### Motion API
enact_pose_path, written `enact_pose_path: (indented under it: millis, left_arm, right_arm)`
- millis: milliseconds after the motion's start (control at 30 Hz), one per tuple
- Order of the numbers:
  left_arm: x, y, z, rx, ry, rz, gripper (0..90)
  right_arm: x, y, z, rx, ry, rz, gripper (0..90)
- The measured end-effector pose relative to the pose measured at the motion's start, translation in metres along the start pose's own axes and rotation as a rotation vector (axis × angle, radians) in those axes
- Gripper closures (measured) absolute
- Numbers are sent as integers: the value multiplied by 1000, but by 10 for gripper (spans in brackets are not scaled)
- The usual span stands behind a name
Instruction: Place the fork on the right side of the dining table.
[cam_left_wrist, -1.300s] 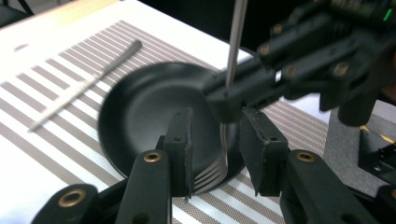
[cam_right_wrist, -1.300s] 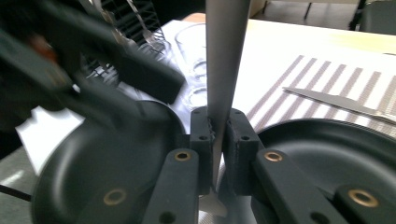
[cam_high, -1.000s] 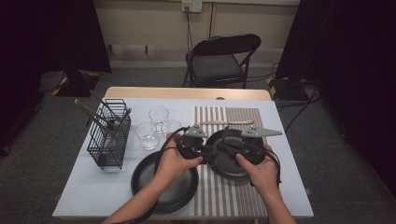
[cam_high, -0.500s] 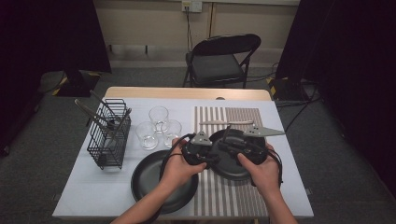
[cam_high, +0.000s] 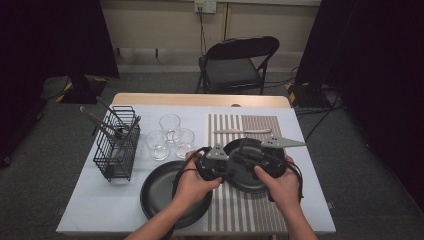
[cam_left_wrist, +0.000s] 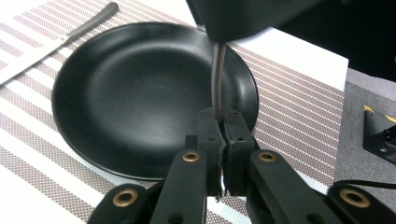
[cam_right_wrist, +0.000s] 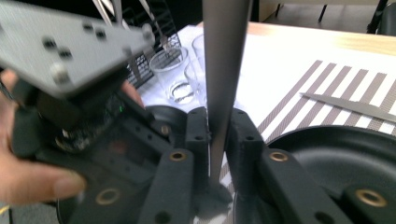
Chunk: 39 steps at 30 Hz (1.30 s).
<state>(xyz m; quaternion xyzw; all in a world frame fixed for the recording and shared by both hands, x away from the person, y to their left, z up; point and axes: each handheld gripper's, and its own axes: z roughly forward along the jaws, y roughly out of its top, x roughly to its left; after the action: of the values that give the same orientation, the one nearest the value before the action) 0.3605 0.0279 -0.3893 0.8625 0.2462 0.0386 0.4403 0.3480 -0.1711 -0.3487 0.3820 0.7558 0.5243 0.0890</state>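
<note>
My two grippers meet tip to tip above a black plate (cam_high: 250, 184) on the striped placemat (cam_high: 240, 215). A flat metal utensil handle (cam_left_wrist: 218, 74) runs between them. My left gripper (cam_left_wrist: 223, 122) is shut on its thin end, over the plate (cam_left_wrist: 130, 93). In the right gripper view the same handle (cam_right_wrist: 224, 56) stands between the pads of my right gripper (cam_right_wrist: 218, 126), which still touch it; these jaws have just been opening a little. From above, the left gripper (cam_high: 231, 167) and right gripper (cam_high: 250, 159) face each other. The utensil's head is hidden.
A second black plate (cam_high: 160, 196) lies left of the placemat under the left forearm. Three glasses (cam_high: 170, 135) and a black wire rack (cam_high: 117, 145) with utensils stand at the left. A knife (cam_high: 242, 131) lies on the placemat's far end. A folding chair (cam_high: 240, 65) stands beyond the table.
The left hand has edged a little to the right, toward the right gripper. The right hand has stayed over the plate.
</note>
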Motion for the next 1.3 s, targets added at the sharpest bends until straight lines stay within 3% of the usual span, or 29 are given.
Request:
enact_pose_path:
  millis: [133,400,833,1300]
  left_arm:
    - [0,-3,3,-1,7,-6,877]
    - [0,-9,8,7,67,-12,876]
    - [-8,-11,9,15,144,27,877]
    - [-12,-13,13,-7,137,8,877]
  right_arm:
    - [0,2,-3,-16,-7,4,788]
    - [-3,4,-7,-48,-17,21,785]
    - [-1,9,-12,-103,-22,19,744]
    - [0,10,-16,-127,-34,-4,780]
